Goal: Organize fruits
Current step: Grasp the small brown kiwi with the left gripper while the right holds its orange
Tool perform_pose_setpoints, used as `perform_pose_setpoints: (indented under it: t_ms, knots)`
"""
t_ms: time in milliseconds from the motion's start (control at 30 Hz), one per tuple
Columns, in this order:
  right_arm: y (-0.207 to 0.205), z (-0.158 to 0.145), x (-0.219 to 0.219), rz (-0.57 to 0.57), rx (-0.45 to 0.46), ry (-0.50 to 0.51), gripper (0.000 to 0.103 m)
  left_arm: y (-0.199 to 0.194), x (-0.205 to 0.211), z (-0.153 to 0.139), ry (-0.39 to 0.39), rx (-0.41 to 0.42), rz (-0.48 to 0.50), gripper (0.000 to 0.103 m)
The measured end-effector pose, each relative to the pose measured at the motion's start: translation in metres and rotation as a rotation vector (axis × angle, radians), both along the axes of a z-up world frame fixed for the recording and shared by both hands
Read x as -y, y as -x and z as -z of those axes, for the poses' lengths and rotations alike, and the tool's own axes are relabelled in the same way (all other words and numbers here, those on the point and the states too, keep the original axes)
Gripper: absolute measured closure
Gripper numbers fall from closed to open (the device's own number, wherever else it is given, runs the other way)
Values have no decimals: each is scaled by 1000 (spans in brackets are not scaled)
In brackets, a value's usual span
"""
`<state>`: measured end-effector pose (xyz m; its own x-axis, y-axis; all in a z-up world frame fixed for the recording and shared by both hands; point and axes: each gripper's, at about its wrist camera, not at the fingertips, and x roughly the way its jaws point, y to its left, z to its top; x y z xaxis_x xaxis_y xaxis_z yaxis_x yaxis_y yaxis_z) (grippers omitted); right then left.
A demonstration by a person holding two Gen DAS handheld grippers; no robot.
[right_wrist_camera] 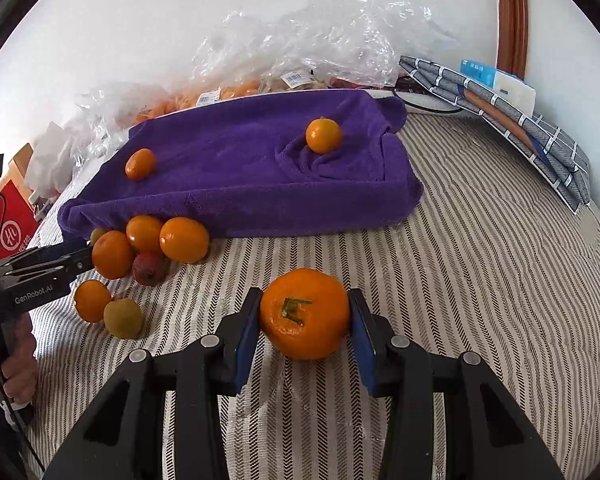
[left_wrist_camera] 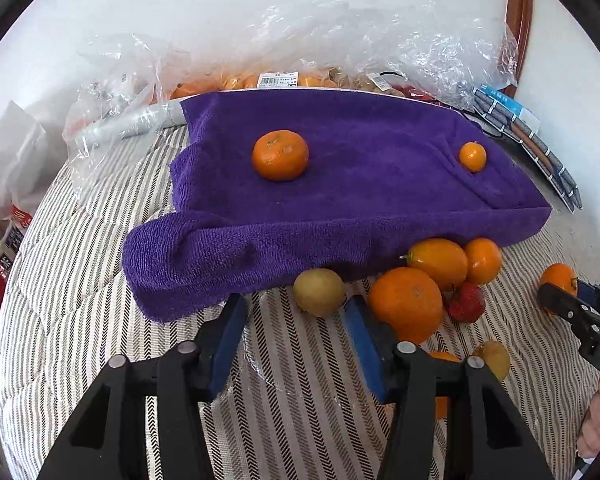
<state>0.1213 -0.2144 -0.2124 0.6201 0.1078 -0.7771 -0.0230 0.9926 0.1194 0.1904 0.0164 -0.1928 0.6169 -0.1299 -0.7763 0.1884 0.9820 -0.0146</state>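
Right wrist view: right gripper point(right_wrist_camera: 305, 322) clamps a round orange mandarin with a green stem point(right_wrist_camera: 305, 314) over the striped bedcover point(right_wrist_camera: 480, 280).
Left gripper point(left_wrist_camera: 296, 324) stands partly open, empty, before the loose fruit pile point(left_wrist_camera: 432, 280) at the purple towel's point(left_wrist_camera: 340, 184) near edge.

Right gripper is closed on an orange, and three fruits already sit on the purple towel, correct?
Not quite: the purple towel carries two fruits, not three, a larger orange and a smaller one, as the right wrist view shows. The right gripper does have its fingers against a stemmed orange.
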Motion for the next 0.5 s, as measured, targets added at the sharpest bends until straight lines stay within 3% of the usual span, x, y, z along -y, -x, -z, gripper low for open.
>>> perform_pose_setpoints:
  t_ms: [100,300,500]
  knots:
    - [1,0,-1,3,3,13,61,-1,-3,-1,22,4,-5,81]
    - [3,-1,0,17,9,-5,61,-1,-12,-1,141,0,30,80]
    - [5,-4,2,43,29,-13,61,7,-23,-9,209,64,3,80]
